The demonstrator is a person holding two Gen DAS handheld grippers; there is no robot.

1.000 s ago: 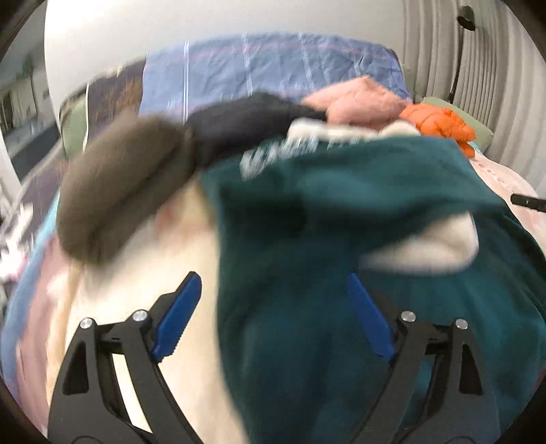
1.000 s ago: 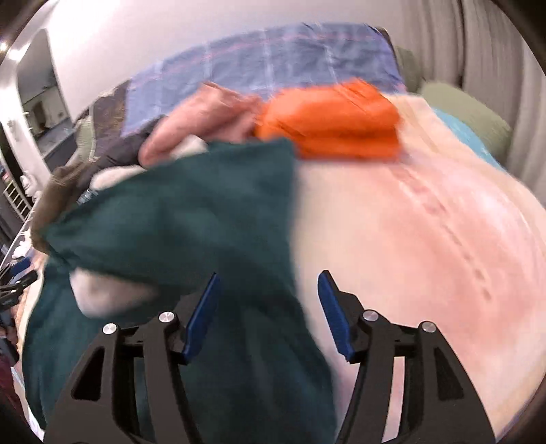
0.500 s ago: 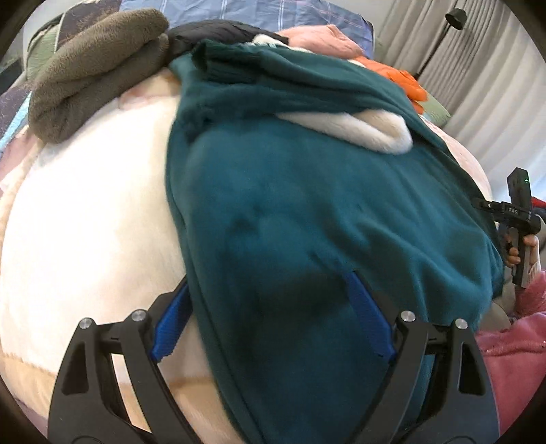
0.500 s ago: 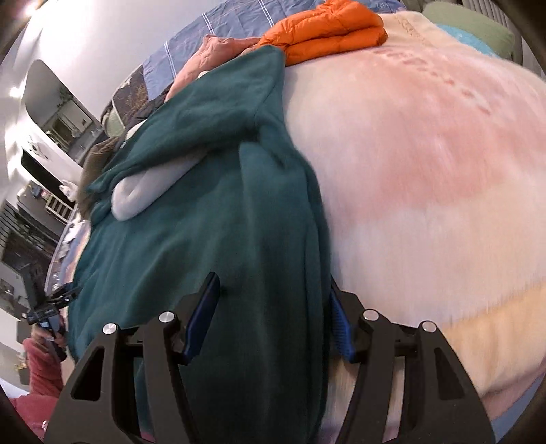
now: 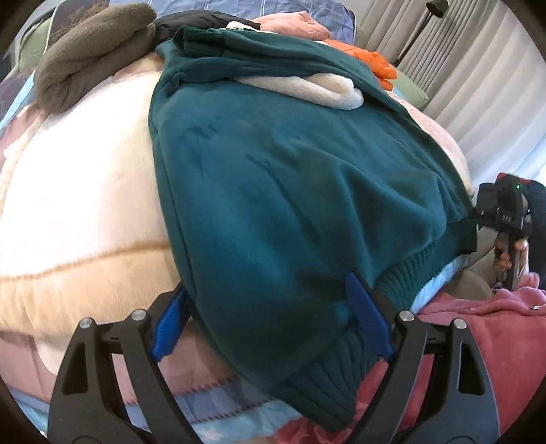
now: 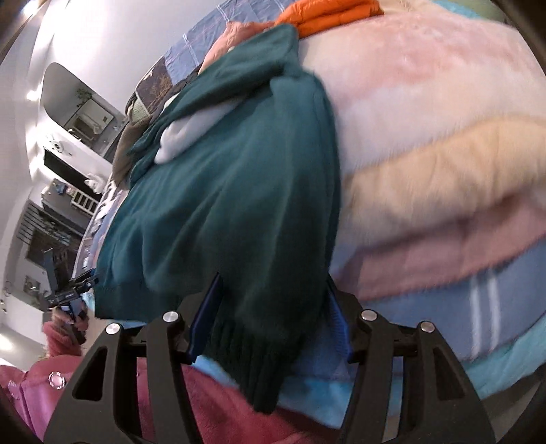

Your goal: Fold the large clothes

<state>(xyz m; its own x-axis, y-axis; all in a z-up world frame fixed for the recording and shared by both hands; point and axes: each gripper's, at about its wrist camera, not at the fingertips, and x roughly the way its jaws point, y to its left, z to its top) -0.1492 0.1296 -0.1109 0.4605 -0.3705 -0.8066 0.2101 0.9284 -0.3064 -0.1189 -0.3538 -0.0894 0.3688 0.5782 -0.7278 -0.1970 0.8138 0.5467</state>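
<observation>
Covering most of both frames, the bed wears a plush blanket banded in cream, tan, pink and blue, its pile soft and fuzzy. Spread across it lies the teal fleece sweatshirt, the largest garment, smooth-napped with ribbed knit cuffs and hem; its white sherpa hood lining shows as a pale crescent toward the upper centre of the left wrist view.

At the bottom of that view, the left claw stands wide, its blue ridged pads on either side of a ribbed teal cuff that hangs between them; whether the pads press the cloth I cannot tell. At the bottom of the right wrist view, the right claw stands at a middling width, its pads against the sides of the other ribbed cuff, gripping it.

Only the left wrist view shows the brown fleece bundle at upper left and the pleated curtain at upper right. Only the right wrist view shows a white wall with shelving on the left. Both show the folded orange puffer near the top edge, and each catches the opposite claw in the person's hand at the frame's edge, above a pink fuzzy sleeve.
</observation>
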